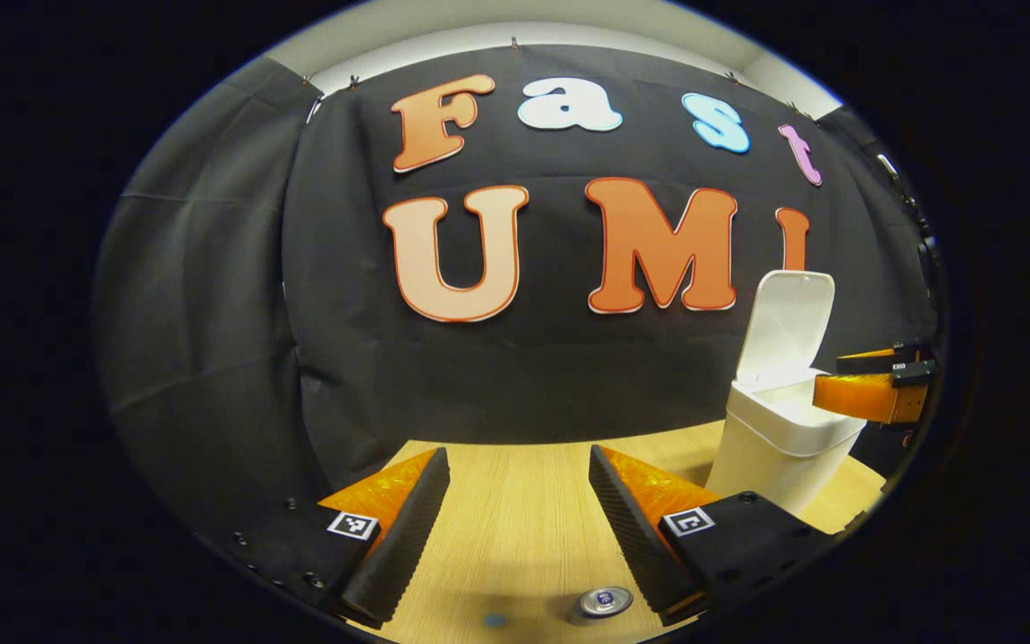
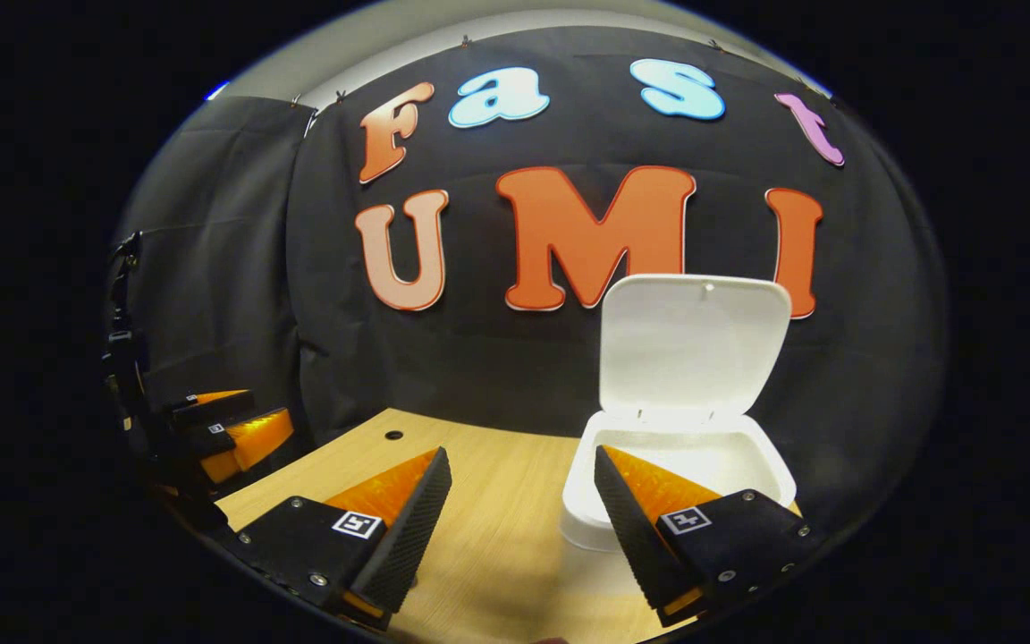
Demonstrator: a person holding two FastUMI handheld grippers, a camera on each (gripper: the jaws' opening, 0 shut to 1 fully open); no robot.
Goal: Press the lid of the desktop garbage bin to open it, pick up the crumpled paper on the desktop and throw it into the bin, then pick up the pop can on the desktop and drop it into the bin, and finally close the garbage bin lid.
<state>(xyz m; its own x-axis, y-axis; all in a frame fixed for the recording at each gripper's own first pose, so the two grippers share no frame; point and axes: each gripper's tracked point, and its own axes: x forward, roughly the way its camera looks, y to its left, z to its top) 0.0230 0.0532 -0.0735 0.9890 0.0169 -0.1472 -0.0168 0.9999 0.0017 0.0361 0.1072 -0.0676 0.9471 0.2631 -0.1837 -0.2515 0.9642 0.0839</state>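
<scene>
Both grippers are gaping empty: our left gripper (image 1: 519, 465) is hovering over the counter (image 1: 515, 537) with the pop can (image 1: 604, 601) just below, while our right gripper (image 2: 524, 465) is hanging by the garbage bin (image 2: 685, 474), its lid (image 2: 694, 344) standing upright.

In the left gripper view the can (image 1: 604, 601) sits at the bottom edge, showing just its top, partly behind a finger (image 1: 636, 528). The other gripper (image 1: 877, 386) is cut off at the right. In the right gripper view a finger (image 2: 636, 528) covers the bin (image 2: 676, 478) rim; its inside perhaps holds something, unclear.
</scene>
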